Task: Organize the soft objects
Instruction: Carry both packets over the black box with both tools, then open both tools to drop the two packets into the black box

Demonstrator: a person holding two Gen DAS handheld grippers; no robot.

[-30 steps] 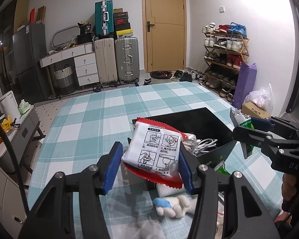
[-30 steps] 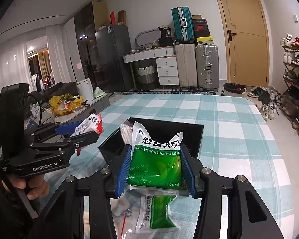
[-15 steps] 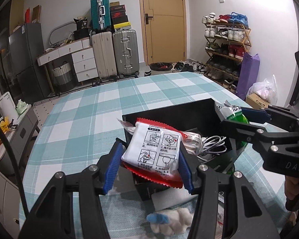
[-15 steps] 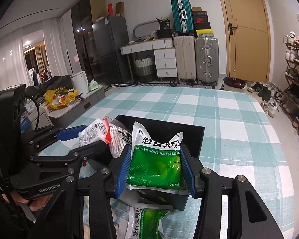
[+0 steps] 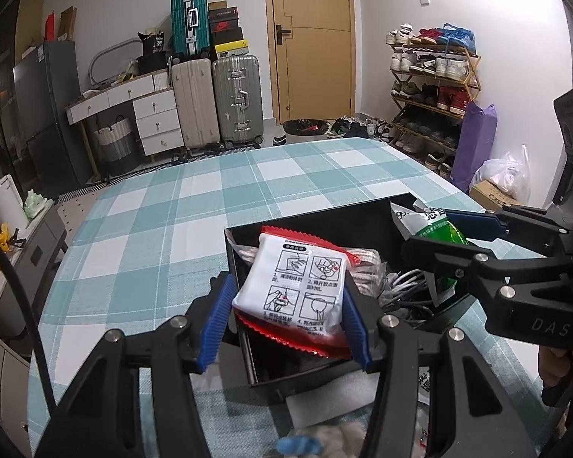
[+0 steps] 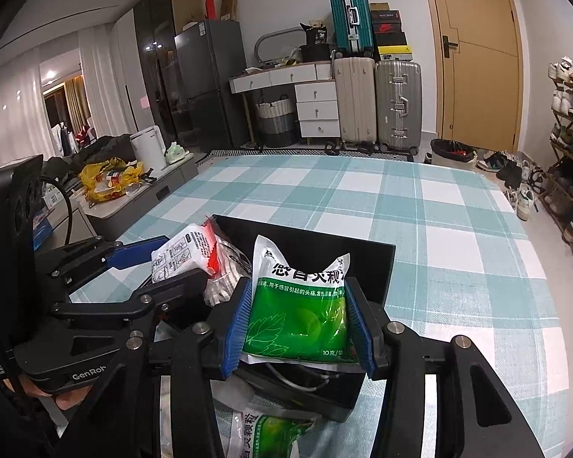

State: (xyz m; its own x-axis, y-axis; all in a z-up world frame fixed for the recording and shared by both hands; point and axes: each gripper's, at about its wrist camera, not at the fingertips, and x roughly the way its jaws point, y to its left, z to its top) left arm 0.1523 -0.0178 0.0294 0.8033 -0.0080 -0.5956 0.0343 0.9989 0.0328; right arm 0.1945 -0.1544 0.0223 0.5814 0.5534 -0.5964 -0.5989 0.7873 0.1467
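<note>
Black plastic box (image 5: 324, 229) stands near the front edge of the checked table (image 5: 210, 198). My left gripper (image 5: 286, 318) clamps a white-and-red sachet (image 5: 298, 290) – it hangs over the box's near left corner. My right gripper (image 6: 300, 324) squeezes a green sachet (image 6: 300, 305) above the box's near edge. White cables (image 5: 405, 286) lie inside the box.

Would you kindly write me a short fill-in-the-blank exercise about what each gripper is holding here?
1. The left gripper holds a white packet edged in ____.
2. The right gripper holds a ____ sachet.
3. Both are above a ____ box.
4. The tablecloth pattern is ____.

Missing words: red; green; black; checked
</note>
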